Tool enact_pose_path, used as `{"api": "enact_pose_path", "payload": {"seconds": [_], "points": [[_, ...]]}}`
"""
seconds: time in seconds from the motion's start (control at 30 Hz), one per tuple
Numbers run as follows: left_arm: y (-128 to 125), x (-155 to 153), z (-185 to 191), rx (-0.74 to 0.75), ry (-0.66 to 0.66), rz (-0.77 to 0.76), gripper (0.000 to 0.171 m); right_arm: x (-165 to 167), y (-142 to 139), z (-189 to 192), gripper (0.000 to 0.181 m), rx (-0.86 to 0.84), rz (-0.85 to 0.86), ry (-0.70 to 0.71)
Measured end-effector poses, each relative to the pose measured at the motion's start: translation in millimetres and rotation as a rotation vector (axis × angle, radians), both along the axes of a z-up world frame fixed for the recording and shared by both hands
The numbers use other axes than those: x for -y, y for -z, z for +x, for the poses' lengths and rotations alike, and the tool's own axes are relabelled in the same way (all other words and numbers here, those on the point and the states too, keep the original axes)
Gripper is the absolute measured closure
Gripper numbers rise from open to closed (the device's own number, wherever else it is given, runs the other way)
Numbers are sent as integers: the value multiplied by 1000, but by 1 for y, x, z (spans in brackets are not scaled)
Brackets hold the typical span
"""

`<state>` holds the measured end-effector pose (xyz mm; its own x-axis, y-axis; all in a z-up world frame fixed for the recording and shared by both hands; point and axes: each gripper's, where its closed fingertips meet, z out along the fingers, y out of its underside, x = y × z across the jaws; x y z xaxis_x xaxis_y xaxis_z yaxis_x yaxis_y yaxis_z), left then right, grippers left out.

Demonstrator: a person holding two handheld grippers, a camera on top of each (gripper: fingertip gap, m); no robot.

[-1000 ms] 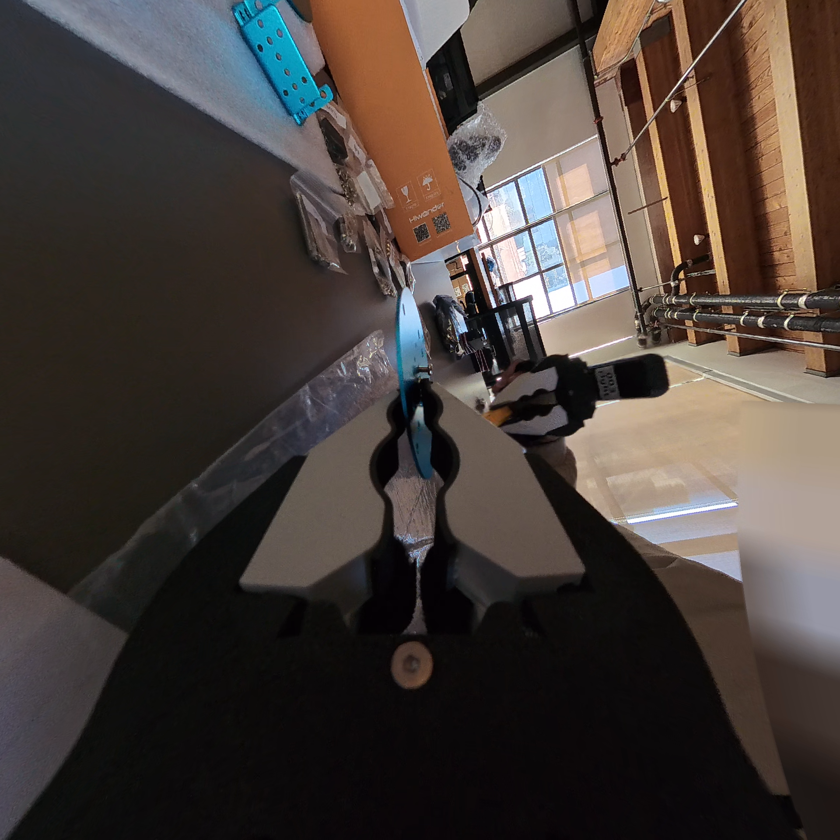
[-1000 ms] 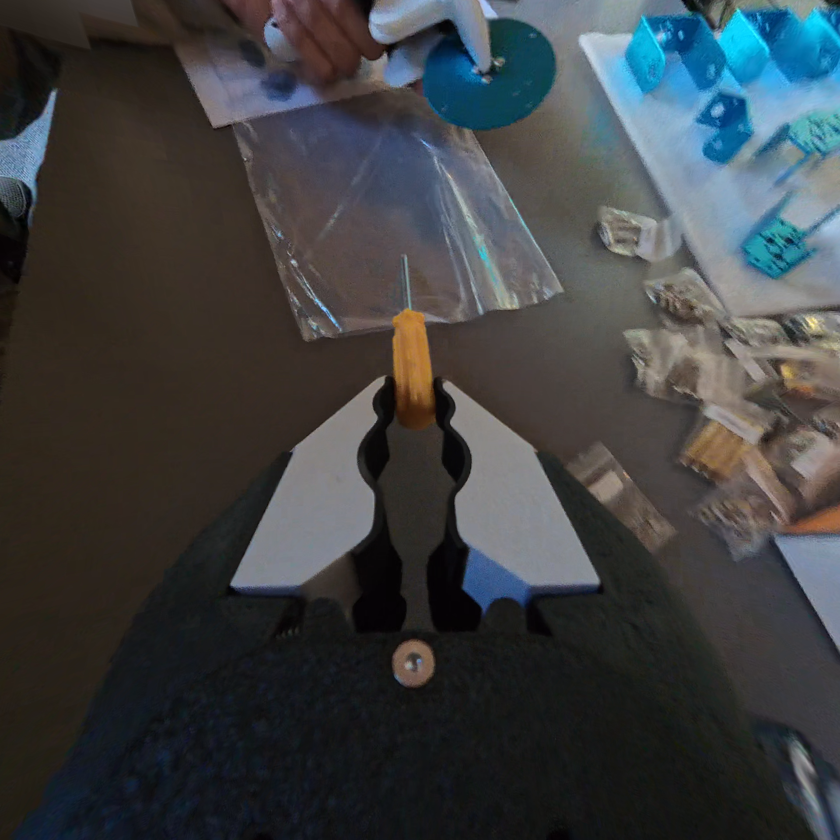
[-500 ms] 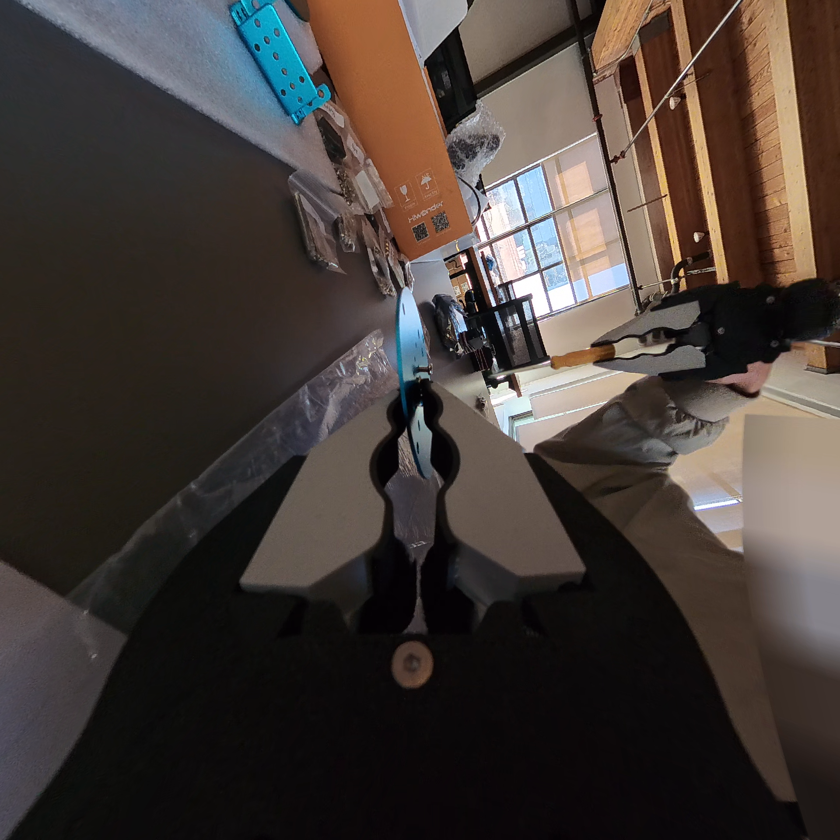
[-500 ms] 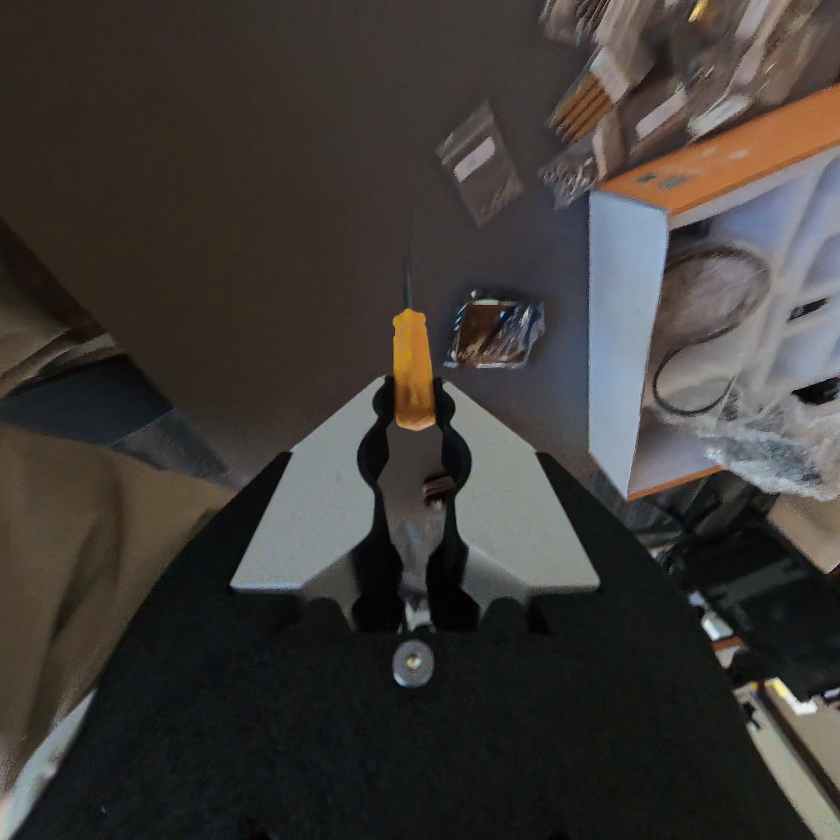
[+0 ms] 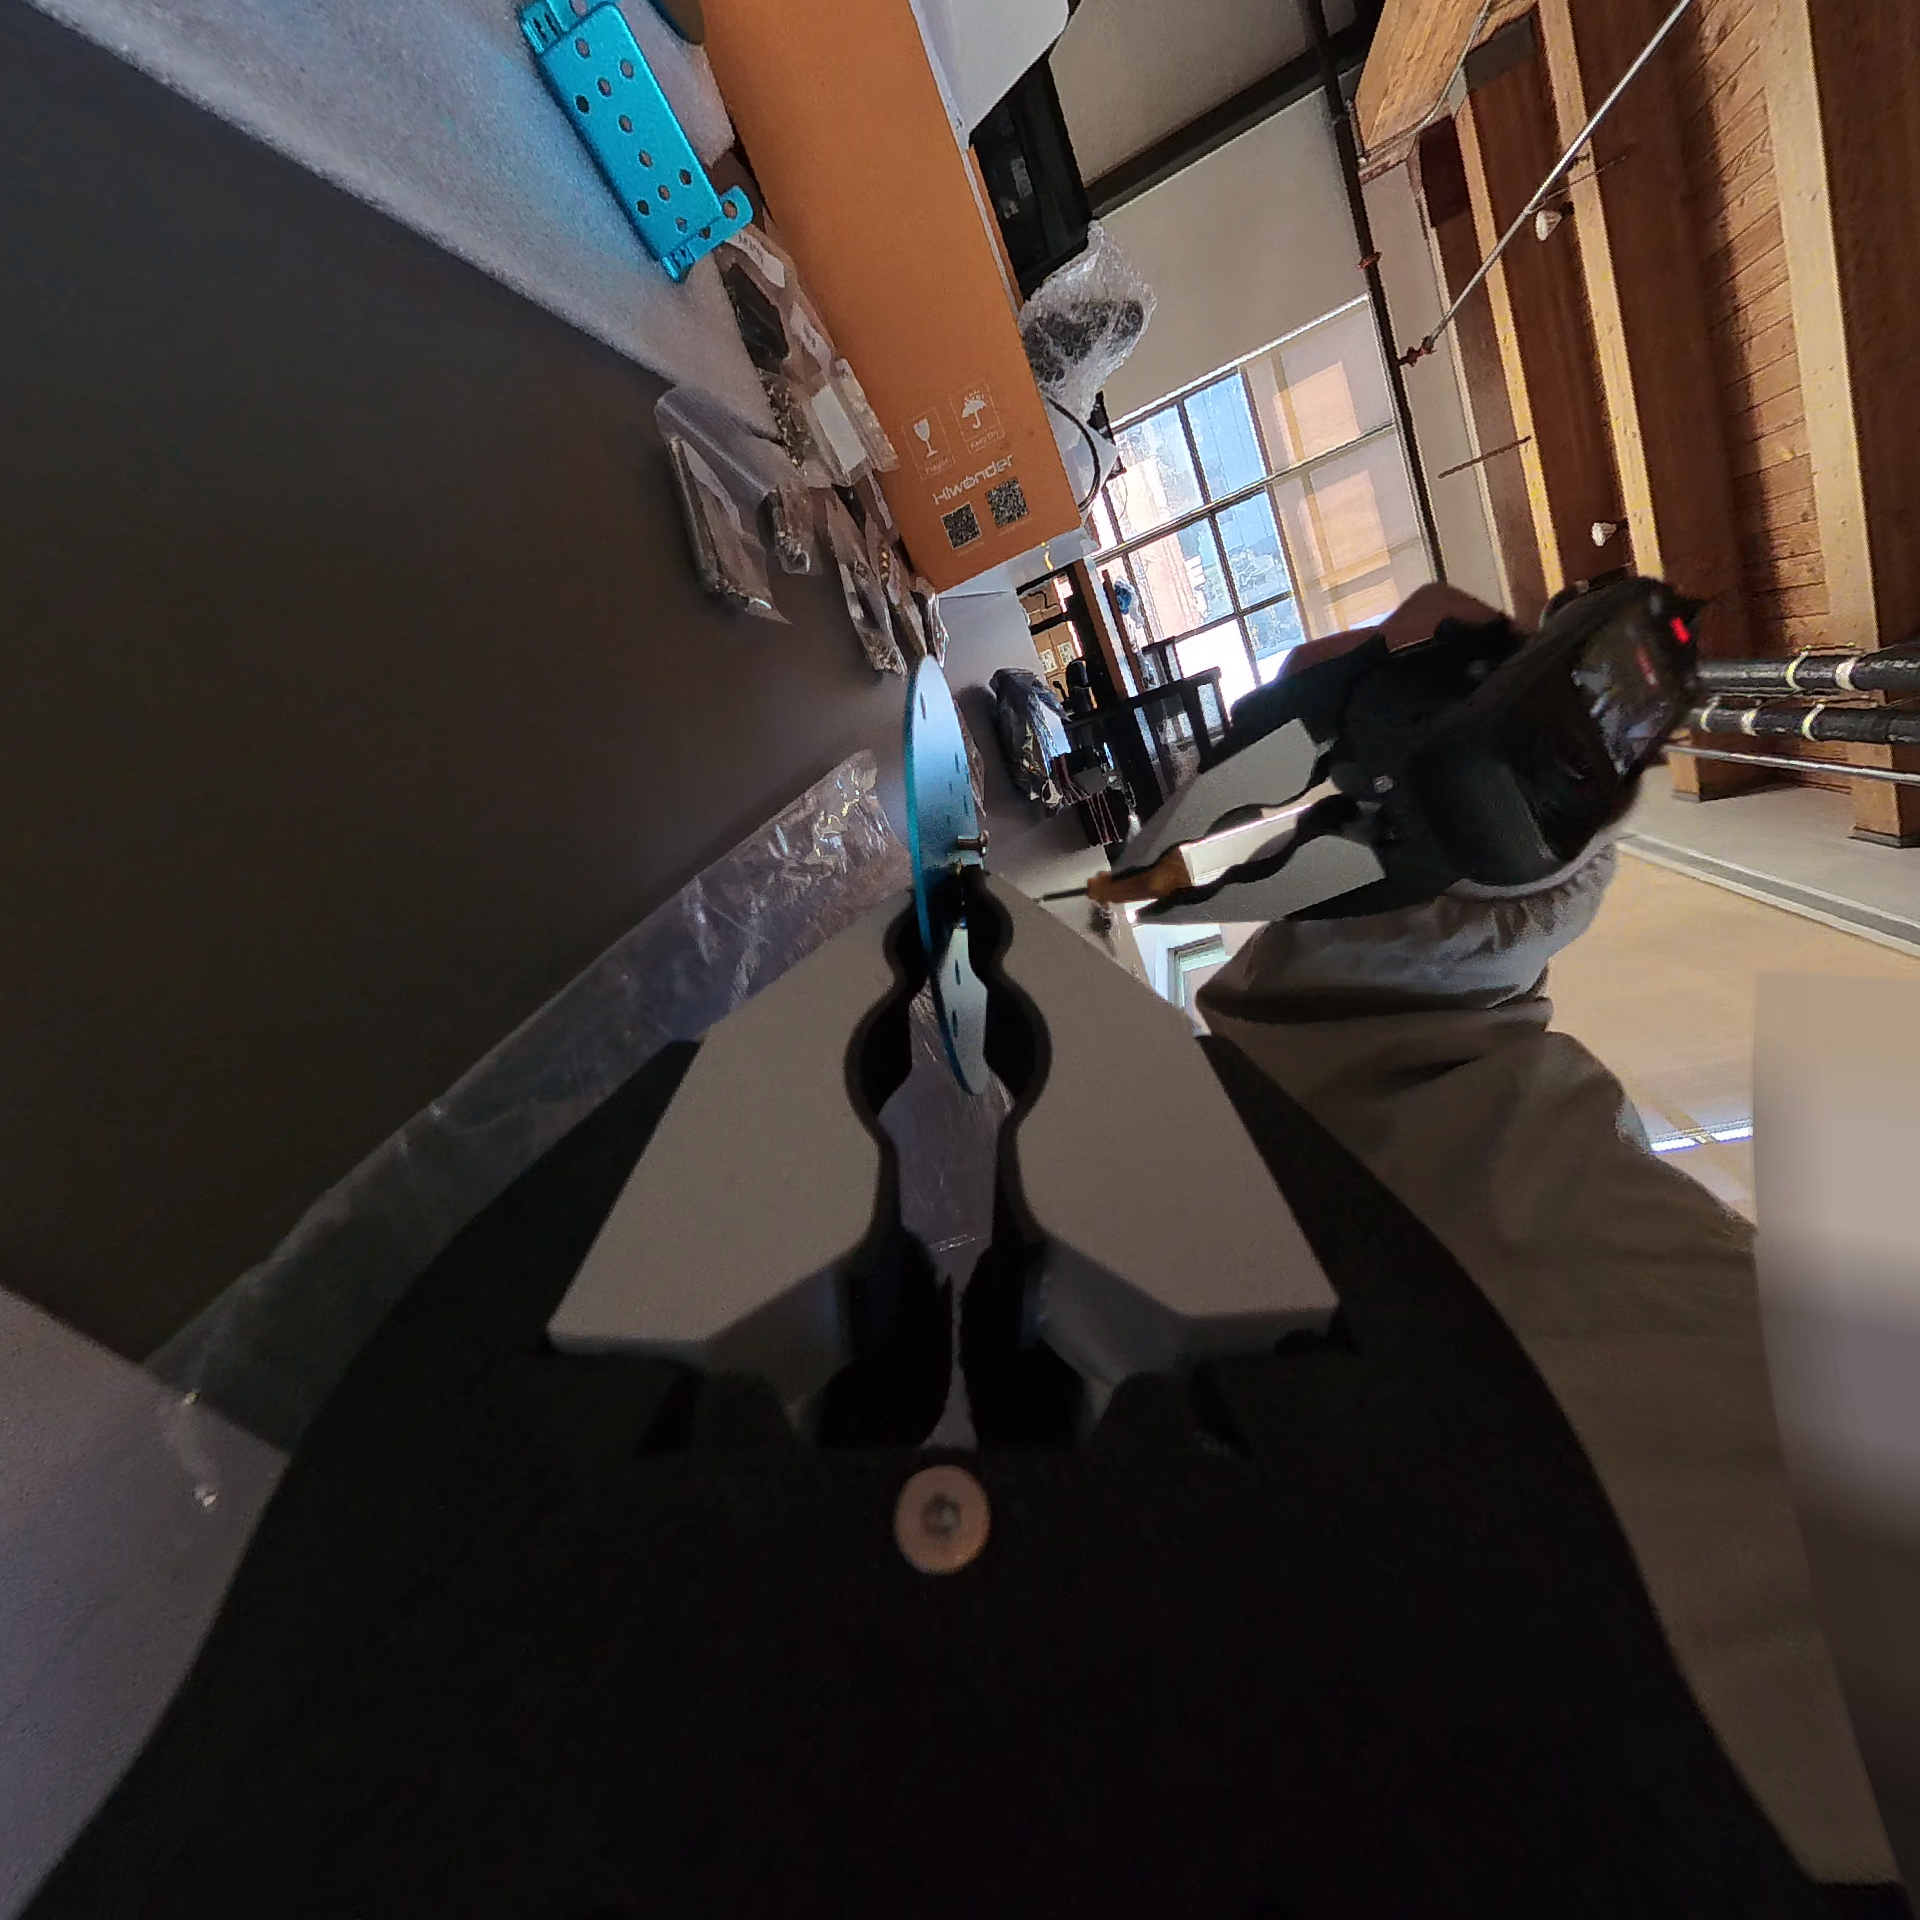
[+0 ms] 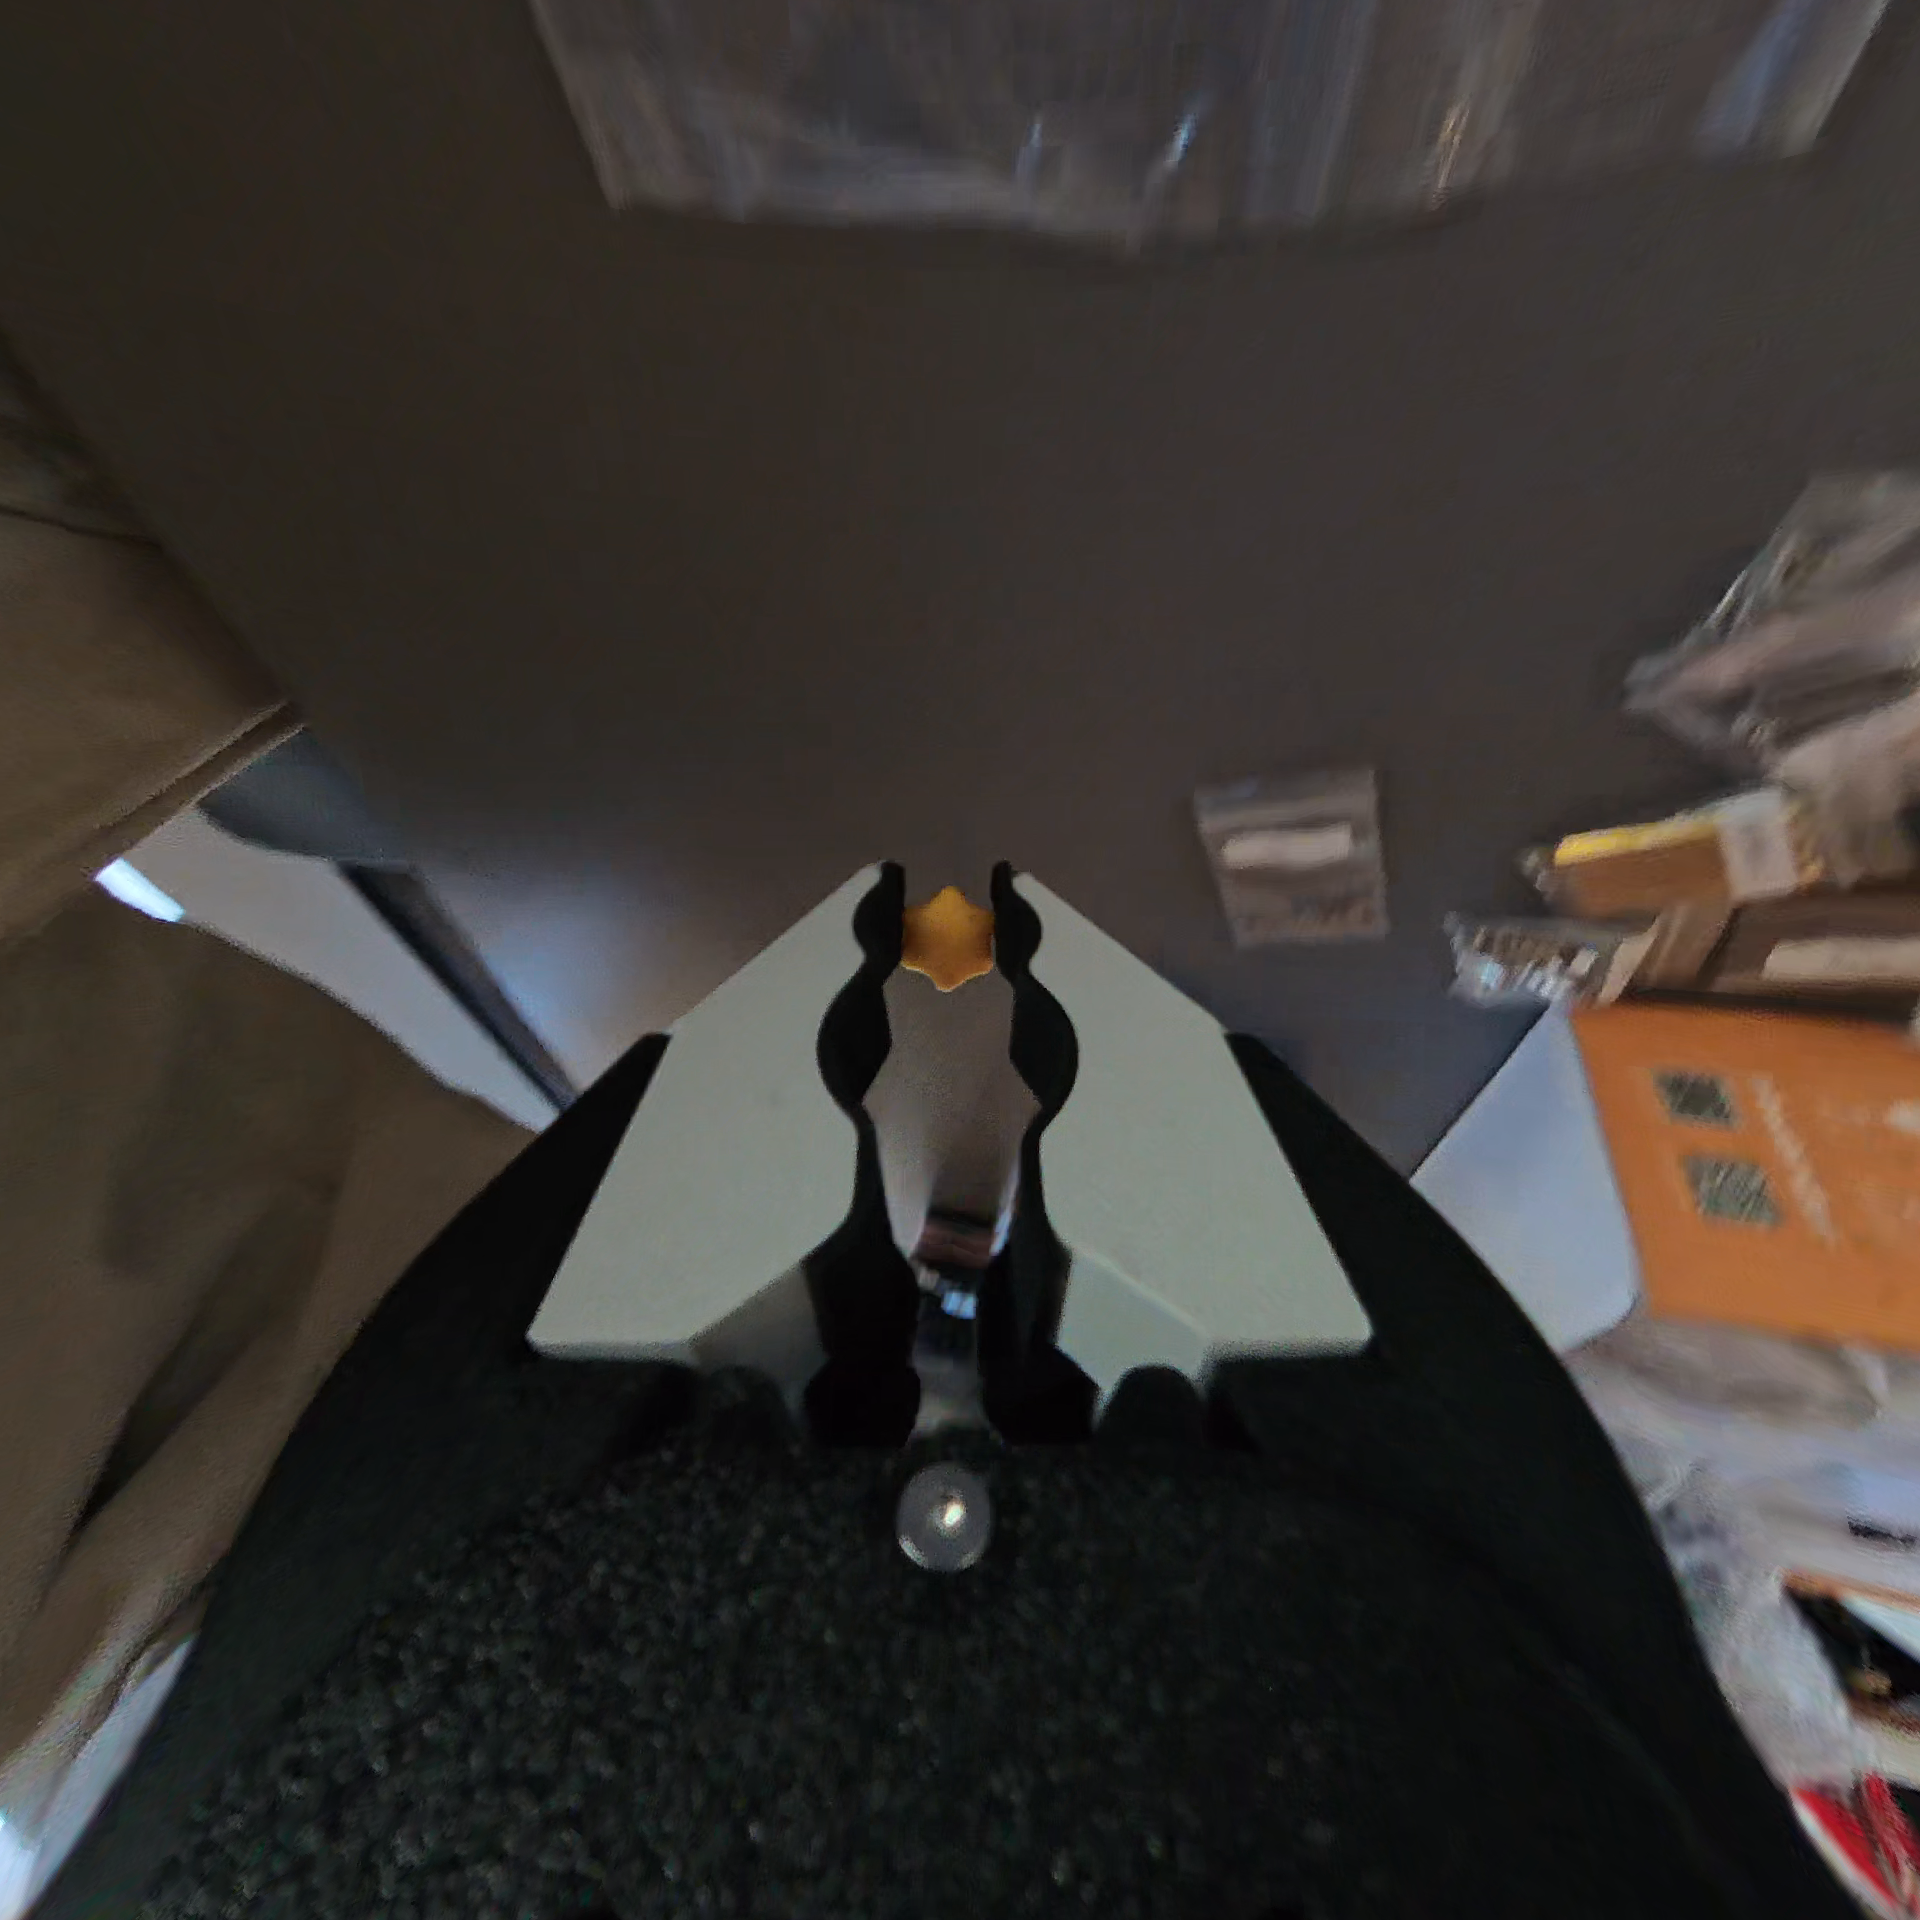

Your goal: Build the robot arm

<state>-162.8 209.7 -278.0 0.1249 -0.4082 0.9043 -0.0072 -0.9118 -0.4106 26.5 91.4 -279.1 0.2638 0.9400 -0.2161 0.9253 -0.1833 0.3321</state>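
My left gripper [image 5: 951, 914] is shut on a round blue metal disc [image 5: 928, 790] with small holes, held on edge above the dark table [image 5: 312, 623]. A small brass screw [image 5: 972, 844] sticks out of the disc near my fingertips. My right gripper [image 6: 943, 902] is shut on an orange-handled screwdriver [image 6: 943, 937], seen end-on over the table. In the left wrist view the right gripper [image 5: 1127, 878] is close on the right, and the screwdriver [image 5: 1127, 886] points its thin tip toward the disc and screw, a short gap away.
A clear plastic bag [image 5: 665, 966] lies on the table under the disc. Small parts bags [image 5: 727, 520], an orange box [image 5: 894, 260] and a blue perforated bracket [image 5: 634, 135] on white foam lie farther off. Parts bags [image 6: 1288, 852] and the orange box [image 6: 1766, 1174] show at right. There is about 25 centimetres between the tips of the two grippers. To the blue perforated bracket [image 5: 634, 135]: left tips about 20 centimetres, right tips about 30 centimetres.
My right gripper swung round with the screwdriver and came in close to the disc, tip toward the screw. My left gripper held the disc still.
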Motion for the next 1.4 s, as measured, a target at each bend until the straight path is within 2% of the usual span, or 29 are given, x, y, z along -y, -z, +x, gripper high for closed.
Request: {"api": "enact_pose_path", "payload": {"seconds": [0.23, 0.4, 0.57, 0.7, 0.93, 1.17, 1.4], "points": [[0, 0, 0, 0, 0, 2, 166, 4, 61, -9, 165, -120, 15, -13], [0, 0, 0, 3, 1, -1, 166, 8, 51, -13, 165, -189, 67, -11], [-1, -1, 0, 16, 1, -25, 166, 6, 43, 1, 154, -52, 55, 12], [-1, -1, -1, 34, 2, -62, 166, 12, 43, 15, 145, 122, -1, 20], [-1, -4, -3, 43, -7, -85, 166, 21, 48, 17, 149, 297, -20, -36], [-11, -21, -14, 85, -59, -97, 166, 21, 46, 25, 152, 510, -69, -125], [-12, -18, -13, 85, -52, -94, 166, 22, 54, 25, 156, 593, -105, -156]]}}
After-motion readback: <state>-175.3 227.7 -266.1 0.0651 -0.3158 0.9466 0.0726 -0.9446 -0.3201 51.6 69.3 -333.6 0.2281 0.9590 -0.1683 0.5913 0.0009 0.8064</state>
